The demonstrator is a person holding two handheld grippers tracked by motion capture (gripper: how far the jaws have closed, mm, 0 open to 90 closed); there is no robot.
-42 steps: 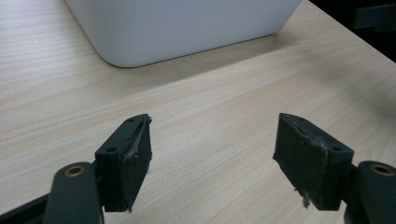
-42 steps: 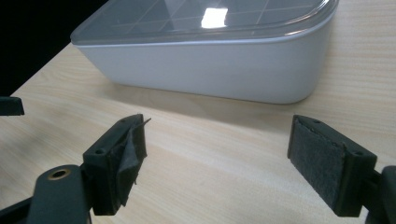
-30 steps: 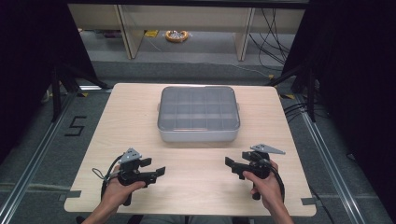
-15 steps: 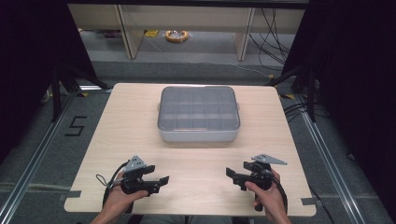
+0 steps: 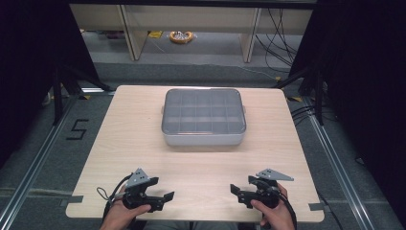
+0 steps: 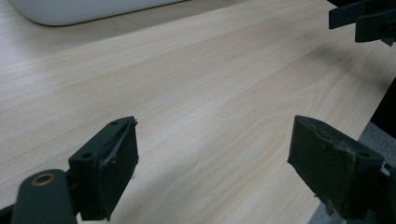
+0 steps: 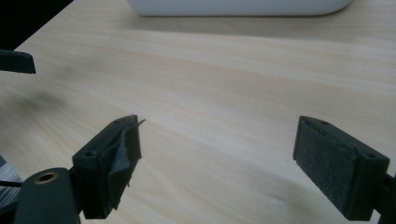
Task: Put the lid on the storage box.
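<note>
A: So, where is the compartment box (image 5: 203,117) right now?

B: Mid-worktop (image 5: 119,143), lid on, well beyond both tools. The left tool (image 5: 160,195) sits on the near side of the box, towards its left corner; the right tool (image 5: 239,190) on the near side, towards its right corner. Neither touches it.

A: And the jaws?

B: Both stand wide with nothing between them; the left ones have just been opening.

A: How will the box handle?

B: I'd judge it rigid plastic, light, with smooth, rather slippery walls. Take it by the two short ends, one tool each, near the rim under the clear lid.
</note>
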